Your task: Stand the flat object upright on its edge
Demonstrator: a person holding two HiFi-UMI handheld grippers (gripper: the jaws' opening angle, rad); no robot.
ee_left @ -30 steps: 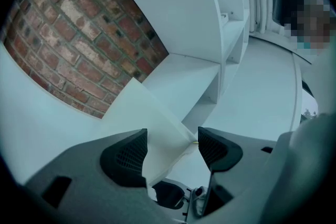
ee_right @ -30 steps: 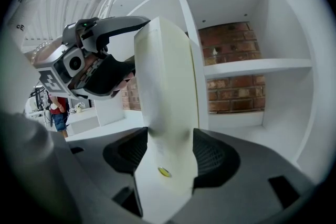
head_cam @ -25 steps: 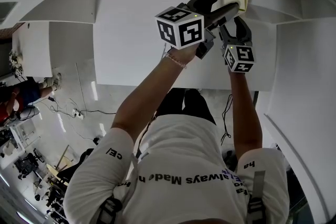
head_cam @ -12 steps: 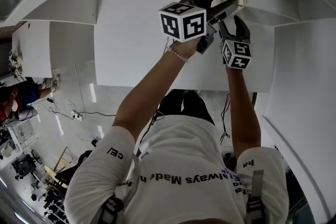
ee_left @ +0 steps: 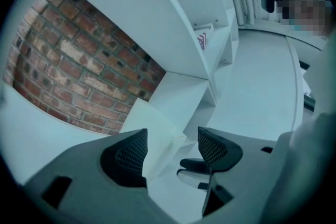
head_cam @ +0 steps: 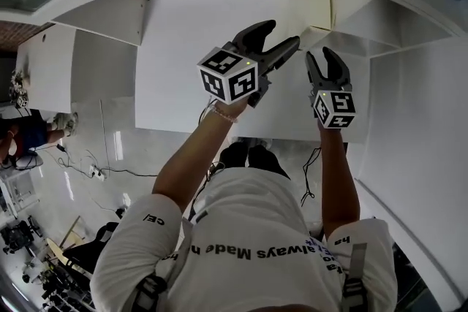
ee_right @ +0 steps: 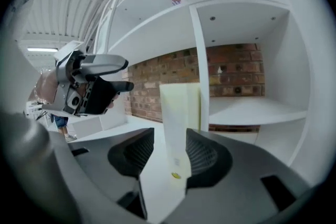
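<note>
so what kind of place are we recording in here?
Probably an indoor lab or workshop rather than a home: white cubby shelving against a bare brick wall, a plain white table, and cables trailing across a glossy floor.

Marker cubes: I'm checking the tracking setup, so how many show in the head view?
2. One cube sits on the left gripper near the picture's centre; the other cube sits on the right gripper, just right of it. None appears hidden.
</note>
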